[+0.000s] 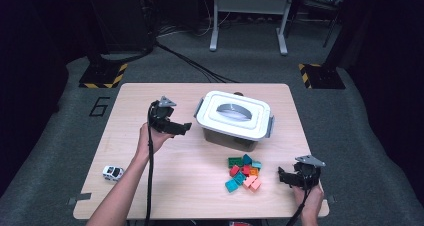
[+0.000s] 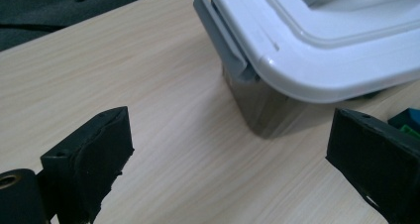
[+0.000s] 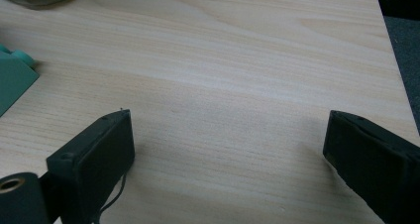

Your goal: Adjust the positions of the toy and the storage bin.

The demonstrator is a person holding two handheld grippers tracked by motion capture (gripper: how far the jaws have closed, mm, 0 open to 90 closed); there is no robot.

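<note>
Left of the lidded white box (image 1: 234,117), the left gripper (image 1: 183,128) hovers with jaws spread and empty, while the right gripper (image 1: 283,176), likewise released, sits just right of the coloured bricks (image 1: 244,172).

Overhead light brightens the table (image 1: 150,186); surroundings fall dark. Gripper views are soft, with a shadow under the box (image 2: 257,110).

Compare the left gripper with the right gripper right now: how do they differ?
The left gripper is held beside the white-lidded storage box, facing its grey side latch; the right gripper sits near the table's front right corner, beside the pile of coloured bricks. Both are open and hold nothing.
</note>
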